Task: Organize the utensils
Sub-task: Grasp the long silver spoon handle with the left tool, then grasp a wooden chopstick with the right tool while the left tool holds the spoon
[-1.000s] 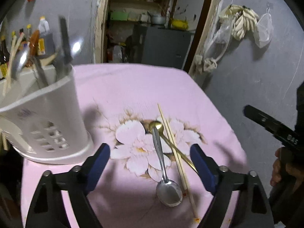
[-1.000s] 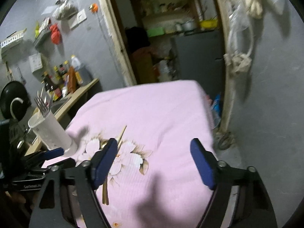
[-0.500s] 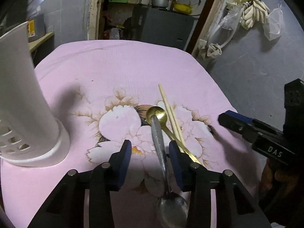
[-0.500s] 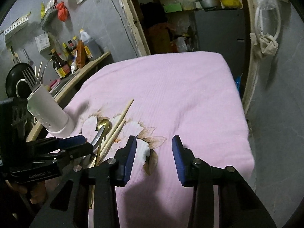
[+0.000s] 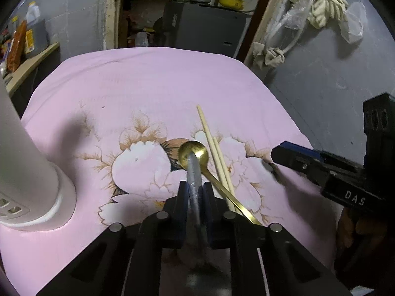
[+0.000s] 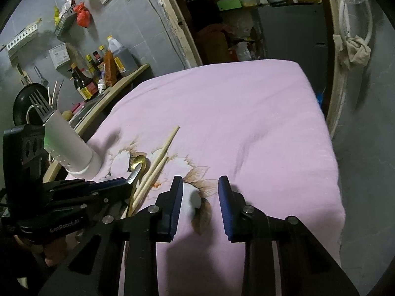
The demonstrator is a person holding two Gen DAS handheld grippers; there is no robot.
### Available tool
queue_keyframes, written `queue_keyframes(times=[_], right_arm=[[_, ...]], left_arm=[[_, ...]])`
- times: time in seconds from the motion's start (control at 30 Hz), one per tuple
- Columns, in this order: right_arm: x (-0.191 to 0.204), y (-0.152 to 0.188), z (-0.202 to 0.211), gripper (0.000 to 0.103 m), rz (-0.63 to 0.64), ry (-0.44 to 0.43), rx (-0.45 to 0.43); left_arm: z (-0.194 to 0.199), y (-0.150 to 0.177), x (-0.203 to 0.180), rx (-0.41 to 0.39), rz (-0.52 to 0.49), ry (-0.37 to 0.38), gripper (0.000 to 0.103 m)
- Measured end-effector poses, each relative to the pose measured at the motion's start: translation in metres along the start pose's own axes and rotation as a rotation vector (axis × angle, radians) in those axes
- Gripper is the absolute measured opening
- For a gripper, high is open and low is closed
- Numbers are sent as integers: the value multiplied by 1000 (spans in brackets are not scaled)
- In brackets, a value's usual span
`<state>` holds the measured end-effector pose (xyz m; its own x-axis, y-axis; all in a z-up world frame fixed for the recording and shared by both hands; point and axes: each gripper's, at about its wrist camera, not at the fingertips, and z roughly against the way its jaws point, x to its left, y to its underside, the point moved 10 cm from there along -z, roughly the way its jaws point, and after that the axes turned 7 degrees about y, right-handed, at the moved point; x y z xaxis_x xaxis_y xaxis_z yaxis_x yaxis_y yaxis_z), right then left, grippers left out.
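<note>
The jaws of the left gripper have just been closing, and in the left wrist view they are now pinching the handle of the silver spoon near the bottom centre of the frame. The spoon's long axis is running straight away from these jaws, up the picture; its handle tip is lying over the bowl of the gold spoon, while its own bowl is hidden under the gripper body. So the left hand is the nearer one — it is already holding this piece.

The jaws of the right gripper have also just been closing, but they are standing apart with nothing between them, only the pink cloth of the worktop showing in the gap. This gripper is hanging at the right of the utensils, well apart from them.

The two wooden chopsticks are lying just beside the gold spoon, on its right in the left wrist view, pointing toward the upper centre. The gold spoon's handle is running down to the lower right and passing under the left gripper.

The white utensil holder is standing upright at the left edge of both views, with a fork in it. The coming move, I think, is lifting the silver spoon and carrying it leftward to this holder, where it should be turned upright before dropping.
</note>
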<state>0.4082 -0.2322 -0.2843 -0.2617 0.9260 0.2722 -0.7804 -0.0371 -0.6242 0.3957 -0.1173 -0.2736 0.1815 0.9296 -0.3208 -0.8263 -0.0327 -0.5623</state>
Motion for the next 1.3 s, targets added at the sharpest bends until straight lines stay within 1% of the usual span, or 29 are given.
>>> queue_keyframes(times=[0.1,0.2,0.33,0.4,0.43,0.47,0.5,0.53,0.57,0.73,0.83,0.9,1.03,1.1,1.3], right_arm=[[7,-1,-5,26,5,-26,16],[17,-4,-10,26,15,-55,27],[31,-6,-18,26,45,-87,52],[41,-5,-22,26,64,-113,67],[45,-4,-24,25,74,-122,81],[48,-2,-27,19,81,-126,93],[51,1,-31,17,94,-129,114],[55,4,-34,15,105,-133,132],[56,5,-35,15,106,-137,132],[58,3,-42,15,30,-225,169],[60,5,-45,15,-10,-254,180],[63,9,-49,14,-12,-252,180],[65,13,-52,7,-31,-250,193],[66,14,-52,7,-44,-241,202],[65,22,-43,6,-7,-140,233]], left_arm=[[6,4,7,-12,29,-10,11],[13,6,15,-18,55,-39,11],[24,11,25,-19,64,-84,11],[28,14,30,-15,76,-95,11],[30,16,33,-13,84,-97,11],[31,17,35,-13,91,-96,11],[32,18,37,-14,98,-94,11],[33,18,39,-14,105,-93,11],[33,19,40,-14,112,-89,11],[33,21,41,-16,118,-82,12],[32,20,42,-16,121,-78,12],[33,21,43,-15,121,-78,12],[34,22,44,-14,121,-77,12],[34,21,44,-11,119,-77,12],[31,18,42,-3,120,-78,12]])
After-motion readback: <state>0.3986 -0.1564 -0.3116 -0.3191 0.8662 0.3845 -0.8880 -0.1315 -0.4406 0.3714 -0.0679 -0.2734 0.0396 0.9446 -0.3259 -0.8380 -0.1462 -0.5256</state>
